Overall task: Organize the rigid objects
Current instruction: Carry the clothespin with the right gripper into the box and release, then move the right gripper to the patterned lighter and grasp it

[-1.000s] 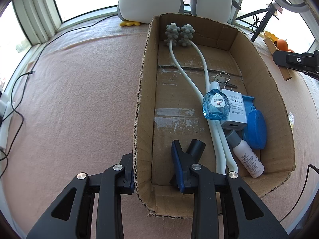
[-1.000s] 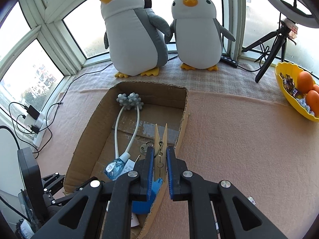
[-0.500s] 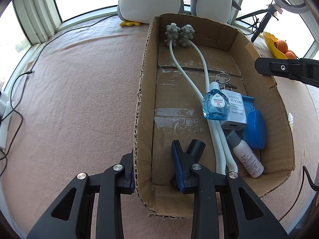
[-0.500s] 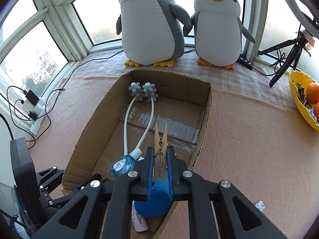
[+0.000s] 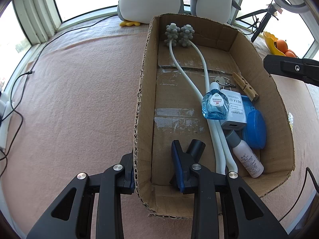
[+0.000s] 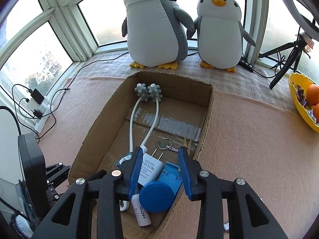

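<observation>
Left gripper (image 5: 153,165): fingers closed on the near left wall of the box (image 5: 142,103), one finger outside, one inside.

Right gripper (image 6: 160,171): fingers opening, nothing between them; it hangs over the near right part of the box, above the blue case (image 6: 156,196).

Box contents, near to far, left wrist view: white bottle (image 5: 246,158) with grey cap at the near right; blue case just right of it; white adapter (image 5: 233,109) resting on the case; clear blue bottle (image 5: 215,105) lying partly on the adapter. Clothespin (image 5: 245,86) lies free on the box floor by the right wall, its near end at the case's far edge, touching no finger. Key ring (image 5: 224,80) just left of the clothespin. White massager (image 5: 187,67) runs the length of the box, its two grey knobbed heads at the far wall.

Box sits on a pink-covered desk (image 5: 79,99). Beyond it, two plush penguins (image 6: 157,25) by the window. Yellow bowl (image 6: 297,101) with oranges far right.
</observation>
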The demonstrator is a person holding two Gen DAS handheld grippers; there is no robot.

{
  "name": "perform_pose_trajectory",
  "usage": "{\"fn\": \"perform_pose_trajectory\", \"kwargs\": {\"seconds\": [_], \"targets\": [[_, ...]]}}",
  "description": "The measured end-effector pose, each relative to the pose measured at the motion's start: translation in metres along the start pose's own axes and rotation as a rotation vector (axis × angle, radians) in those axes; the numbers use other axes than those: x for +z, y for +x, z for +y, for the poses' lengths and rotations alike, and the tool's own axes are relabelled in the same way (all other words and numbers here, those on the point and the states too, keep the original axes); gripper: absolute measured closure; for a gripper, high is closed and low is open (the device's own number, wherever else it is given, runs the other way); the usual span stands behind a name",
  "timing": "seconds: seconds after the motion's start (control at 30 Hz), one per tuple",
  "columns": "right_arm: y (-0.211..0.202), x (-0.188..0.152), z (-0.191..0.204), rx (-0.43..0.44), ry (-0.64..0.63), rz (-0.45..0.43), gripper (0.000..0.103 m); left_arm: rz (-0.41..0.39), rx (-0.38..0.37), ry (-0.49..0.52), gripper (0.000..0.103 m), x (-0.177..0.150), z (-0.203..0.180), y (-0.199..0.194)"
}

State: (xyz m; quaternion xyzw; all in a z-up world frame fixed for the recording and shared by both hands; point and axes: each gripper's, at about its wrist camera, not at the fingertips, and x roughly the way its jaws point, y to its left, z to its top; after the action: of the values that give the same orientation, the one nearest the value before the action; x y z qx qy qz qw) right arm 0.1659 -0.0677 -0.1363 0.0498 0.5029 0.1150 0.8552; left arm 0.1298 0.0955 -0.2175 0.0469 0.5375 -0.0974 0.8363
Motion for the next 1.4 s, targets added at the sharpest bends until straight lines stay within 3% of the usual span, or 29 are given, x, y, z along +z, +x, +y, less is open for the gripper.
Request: {"fn": "perform_pose_trajectory", "kwargs": {"seconds": [0.47,0.8,0.97,1.13,1.4], "targets": [[-0.039,-0.015,-0.018,-0.019,0.052,-0.029,0.068,-0.005,-0.007,0.010,0.074,0.000,0.001,0.000],[-0.077,-0.044,-0.074,-0.056,0.196,-0.015,0.068,-0.011,-0.020,0.009,0.074,-0.003,0.004,0.000],[-0.069,-0.065,-0.100,-0.082,0.251,0.058,0.067,-0.012,-0.022,0.010,0.074,-0.003,0.004,0.001],[-0.049,-0.083,-0.128,-0.043,0.381,0.135,0.068,-0.011,-0.023,0.013,0.074,-0.003,0.004,0.001],[-0.016,-0.096,-0.140,-0.034,0.453,0.215,0.068,-0.011,-0.024,0.014,0.074,-0.003,0.004,0.000]]}}
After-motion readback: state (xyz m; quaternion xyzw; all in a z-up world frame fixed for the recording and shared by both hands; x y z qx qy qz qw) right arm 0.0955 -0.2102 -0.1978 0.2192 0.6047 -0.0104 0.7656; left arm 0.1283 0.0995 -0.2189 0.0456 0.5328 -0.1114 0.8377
